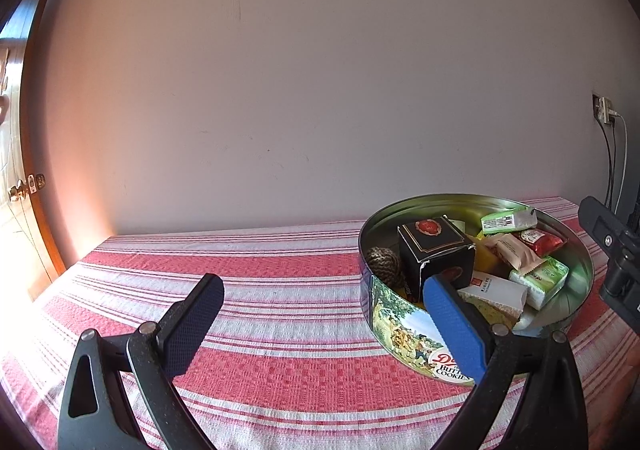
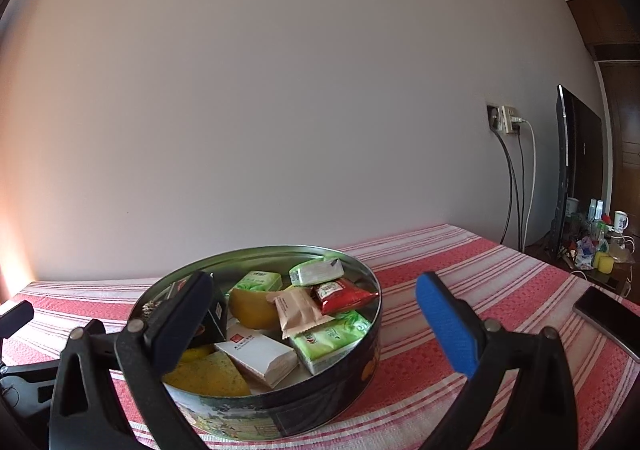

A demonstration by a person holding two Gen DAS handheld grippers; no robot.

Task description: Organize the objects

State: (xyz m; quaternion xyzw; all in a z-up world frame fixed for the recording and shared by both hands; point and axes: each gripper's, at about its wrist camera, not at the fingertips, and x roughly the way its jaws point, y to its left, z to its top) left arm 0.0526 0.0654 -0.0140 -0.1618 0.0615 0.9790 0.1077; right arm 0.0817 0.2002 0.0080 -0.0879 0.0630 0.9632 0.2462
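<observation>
A round butter-cookie tin [image 1: 400,324] [image 2: 360,370] stands on the striped cloth, filled with snacks: a black box [image 1: 434,250], green packets [image 2: 332,338], a red packet [image 2: 344,296], a tan wrapper [image 2: 298,312], a white pack [image 2: 260,354], a yellow piece [image 2: 250,308] and a rope ball [image 1: 384,264]. My left gripper [image 1: 322,318] is open, empty, just left of the tin, its blue finger overlapping the tin's front wall. My right gripper [image 2: 316,322] is open, empty, its fingers straddling the tin's right half from the near side.
The table with the red-and-white striped cloth [image 1: 260,290] meets a plain wall. A dark phone [image 2: 608,320] lies at the cloth's right edge. A wall socket with cables [image 2: 506,120], a flat screen [image 2: 576,170] and a cluttered low stand [image 2: 600,246] sit to the right. A wooden door [image 1: 24,154] is at the left.
</observation>
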